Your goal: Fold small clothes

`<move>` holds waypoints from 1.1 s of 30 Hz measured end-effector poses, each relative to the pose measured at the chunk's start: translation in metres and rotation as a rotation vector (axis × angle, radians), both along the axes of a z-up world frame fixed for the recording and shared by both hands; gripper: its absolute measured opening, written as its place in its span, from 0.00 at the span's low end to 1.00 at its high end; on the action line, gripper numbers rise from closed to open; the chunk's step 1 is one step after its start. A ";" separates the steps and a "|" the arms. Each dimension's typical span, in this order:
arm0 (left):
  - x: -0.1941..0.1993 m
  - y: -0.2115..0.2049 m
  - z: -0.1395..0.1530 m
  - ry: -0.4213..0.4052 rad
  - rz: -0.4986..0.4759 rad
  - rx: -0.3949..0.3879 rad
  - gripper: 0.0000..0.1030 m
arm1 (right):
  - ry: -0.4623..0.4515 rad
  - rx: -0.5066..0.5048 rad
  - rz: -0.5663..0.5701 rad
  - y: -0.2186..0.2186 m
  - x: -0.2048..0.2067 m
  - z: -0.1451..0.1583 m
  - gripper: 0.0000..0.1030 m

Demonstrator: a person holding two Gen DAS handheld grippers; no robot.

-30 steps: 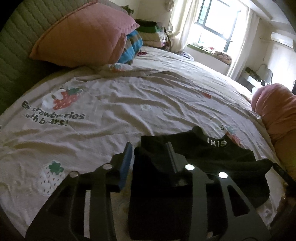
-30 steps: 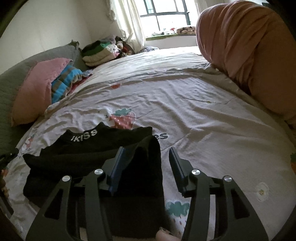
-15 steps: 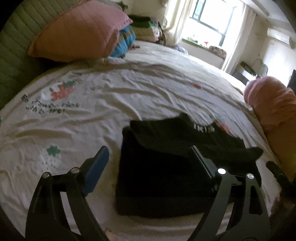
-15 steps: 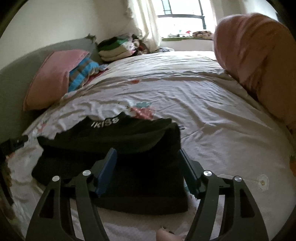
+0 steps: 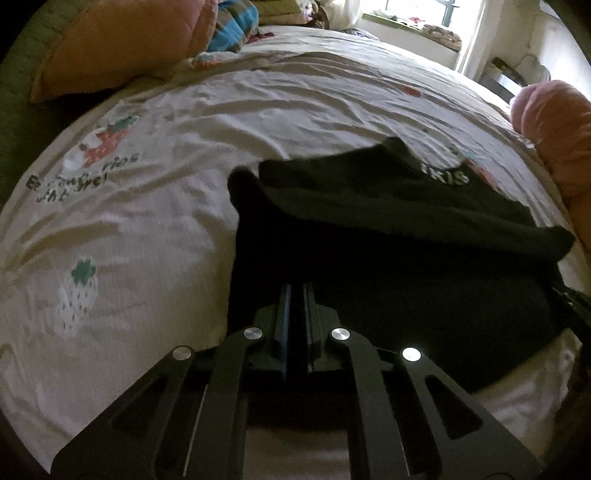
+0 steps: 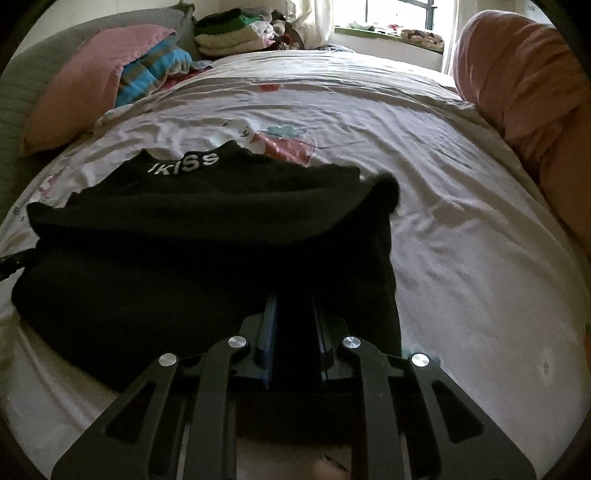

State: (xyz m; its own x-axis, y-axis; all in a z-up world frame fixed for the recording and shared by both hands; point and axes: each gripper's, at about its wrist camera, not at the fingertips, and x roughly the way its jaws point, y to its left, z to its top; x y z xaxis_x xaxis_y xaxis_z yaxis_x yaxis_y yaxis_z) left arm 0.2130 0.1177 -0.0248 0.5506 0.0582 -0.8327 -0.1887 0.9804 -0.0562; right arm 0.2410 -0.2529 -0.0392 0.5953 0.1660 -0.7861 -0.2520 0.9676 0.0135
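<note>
A black garment [image 5: 388, 236] with white lettering at its collar lies folded on the bed sheet [image 5: 155, 206]. It also shows in the right wrist view [image 6: 207, 236]. My left gripper [image 5: 296, 295] is shut on the garment's near edge, towards its left side. My right gripper [image 6: 293, 306] is nearly closed on the near edge towards the garment's right side, with dark cloth between the jaws. The garment's upper layer is doubled over the lower one, collar away from me.
A pink pillow [image 6: 85, 81] and a striped blue cloth [image 6: 155, 70] lie at the headboard. Folded clothes [image 6: 229, 33] are stacked at the far end. A rolled pink duvet [image 6: 524, 85] runs along the right side. The window [image 5: 424, 14] is beyond.
Both grippers let go of the folded flap, opened wide, drew back, and have now closed on the garment's near edge. The garment lies flatter on the sheet.
</note>
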 end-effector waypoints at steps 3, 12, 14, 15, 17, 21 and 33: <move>0.014 0.002 -0.002 -0.015 0.011 0.019 0.01 | -0.009 0.021 0.000 0.001 0.015 -0.001 0.16; 0.048 0.026 0.009 -0.143 0.068 0.010 0.04 | -0.025 0.100 -0.056 0.001 0.070 0.007 0.16; 0.050 0.038 0.014 -0.175 0.095 -0.012 0.12 | -0.028 0.125 -0.087 -0.004 0.080 0.010 0.16; 0.049 0.044 0.017 -0.186 0.106 -0.025 0.14 | -0.031 0.129 -0.100 -0.007 0.083 0.011 0.16; 0.045 0.057 0.021 -0.207 0.145 -0.057 0.15 | -0.042 0.129 -0.133 -0.014 0.089 0.014 0.16; 0.044 0.071 0.019 -0.190 0.157 -0.113 0.37 | -0.055 0.142 -0.180 -0.031 0.090 0.018 0.27; 0.054 0.049 -0.012 -0.093 0.082 -0.005 0.00 | -0.027 0.110 -0.162 -0.033 0.091 0.005 0.08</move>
State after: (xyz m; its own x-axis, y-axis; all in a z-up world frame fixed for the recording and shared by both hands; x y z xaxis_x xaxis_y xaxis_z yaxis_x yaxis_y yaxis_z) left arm 0.2667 0.1663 -0.0370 0.6195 0.1020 -0.7784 -0.2615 0.9617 -0.0821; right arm 0.3325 -0.2859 -0.0344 0.6415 0.1501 -0.7523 -0.0947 0.9887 0.1165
